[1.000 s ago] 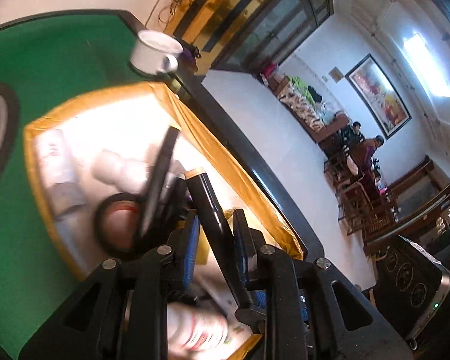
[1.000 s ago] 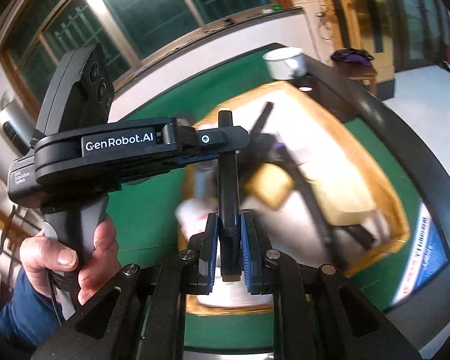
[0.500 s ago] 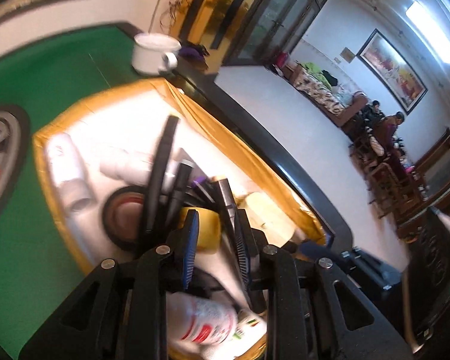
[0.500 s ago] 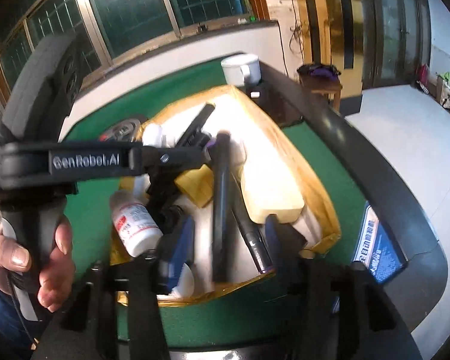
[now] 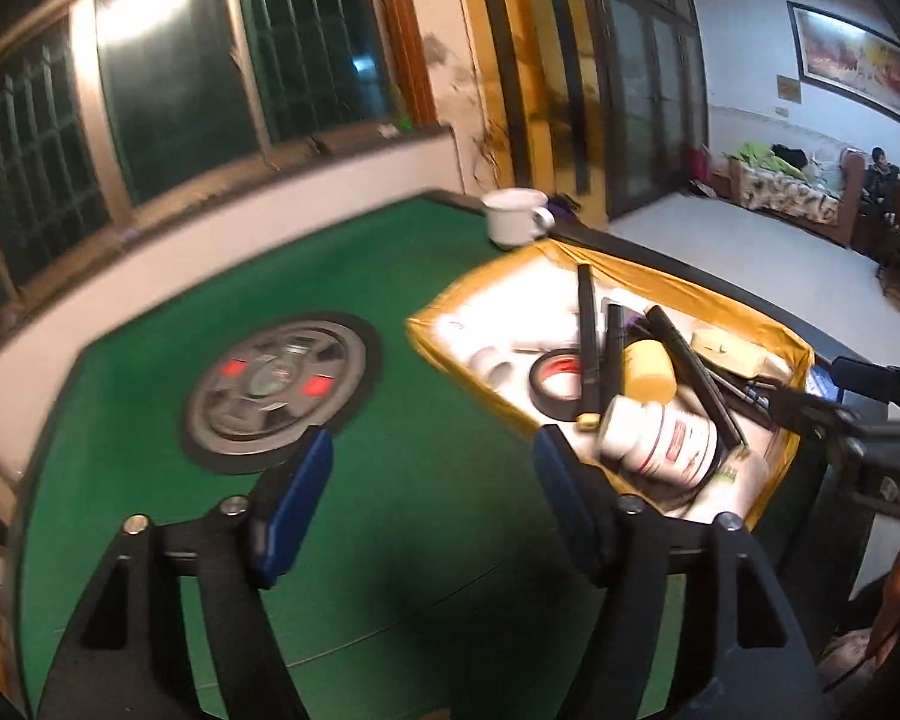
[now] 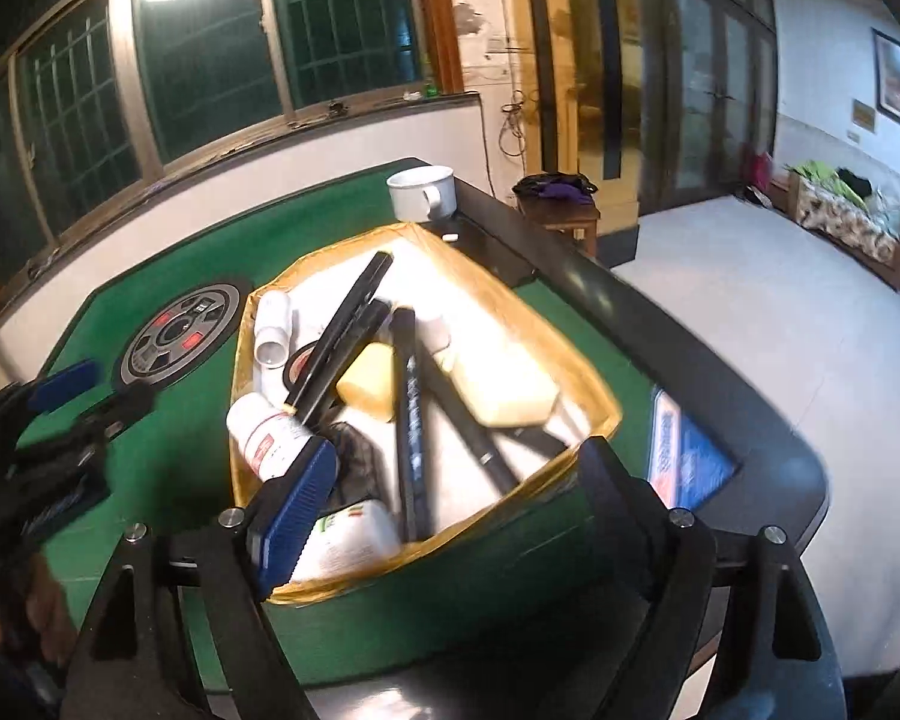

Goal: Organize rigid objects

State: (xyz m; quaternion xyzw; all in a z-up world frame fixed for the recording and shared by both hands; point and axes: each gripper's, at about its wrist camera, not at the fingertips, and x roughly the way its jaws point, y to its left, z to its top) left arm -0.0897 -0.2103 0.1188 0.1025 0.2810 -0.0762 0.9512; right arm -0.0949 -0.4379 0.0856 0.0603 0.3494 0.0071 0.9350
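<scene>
A yellow-rimmed box point(image 6: 594, 387) point(image 5: 450, 300) on the green table holds several black pens point(image 6: 411, 414) point(image 5: 588, 336), a tape roll point(image 5: 561, 381), white bottles point(image 6: 264, 432) point(image 5: 660, 435), a yellow sponge point(image 6: 369, 381) and a cream block point(image 6: 504, 381). My left gripper point(image 5: 432, 498) is open and empty over the green felt, left of the box. My right gripper point(image 6: 450, 480) is open and empty, just above the box's near end. The left gripper also shows at the left of the right wrist view point(image 6: 60, 414).
A white mug point(image 6: 421, 192) point(image 5: 515, 225) stands at the table's far corner. A round grey wheel-like panel point(image 5: 276, 384) point(image 6: 177, 342) sits in the table's middle. A blue card point(image 6: 684, 459) lies on the black table rim right of the box. Beyond the rim is open floor.
Both grippers let go of the black pen and opened; it now lies in the box. The left gripper has pulled back left over the felt, the right one back from the box.
</scene>
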